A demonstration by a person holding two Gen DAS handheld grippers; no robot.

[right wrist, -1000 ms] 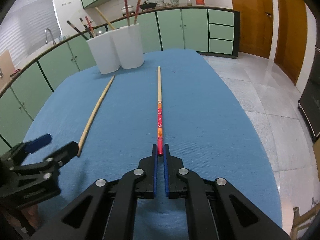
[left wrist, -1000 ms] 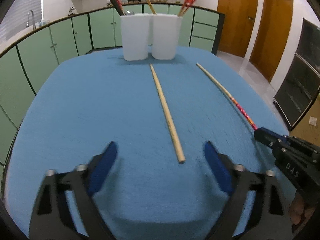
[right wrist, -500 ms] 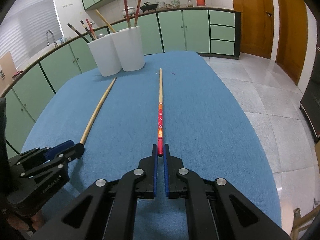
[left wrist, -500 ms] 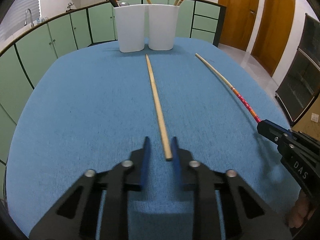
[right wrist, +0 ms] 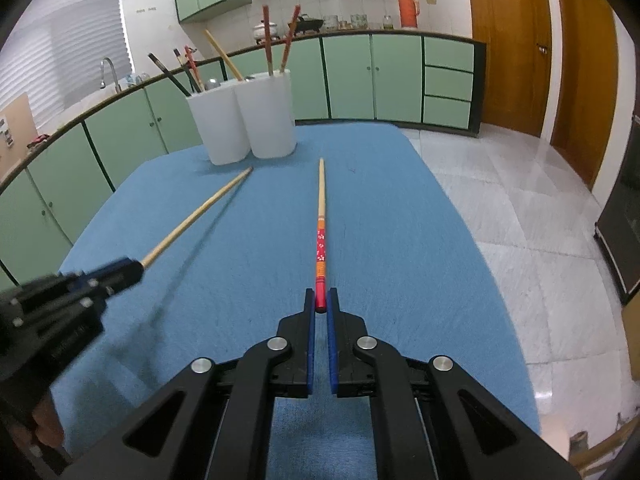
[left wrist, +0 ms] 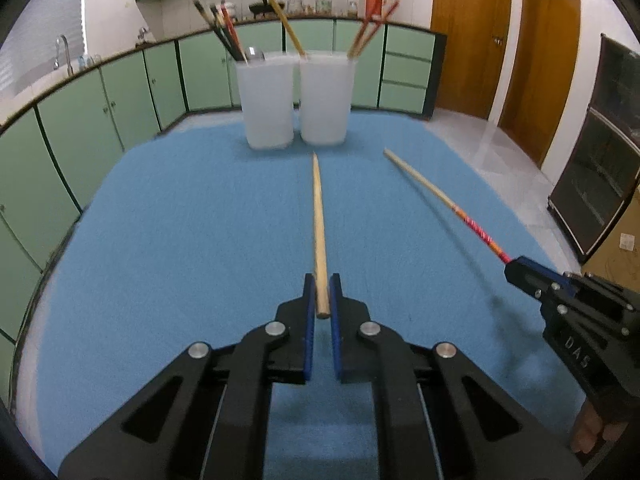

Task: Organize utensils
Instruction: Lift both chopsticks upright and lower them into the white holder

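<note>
Left gripper (left wrist: 321,294) clamped on butt end of the plain wooden chopstick (left wrist: 319,216), tip lifted off the blue tablecloth (left wrist: 180,240). Right gripper (right wrist: 320,300) clamped on red end of the patterned chopstick (right wrist: 321,236). Both point toward two white holders (left wrist: 296,100), already holding utensils, at far edge.

Left gripper (left wrist: 321,294), wide open a second ago, now clamps the plain chopstick (left wrist: 319,220) end between its pads and lifts it off the cloth.
</note>
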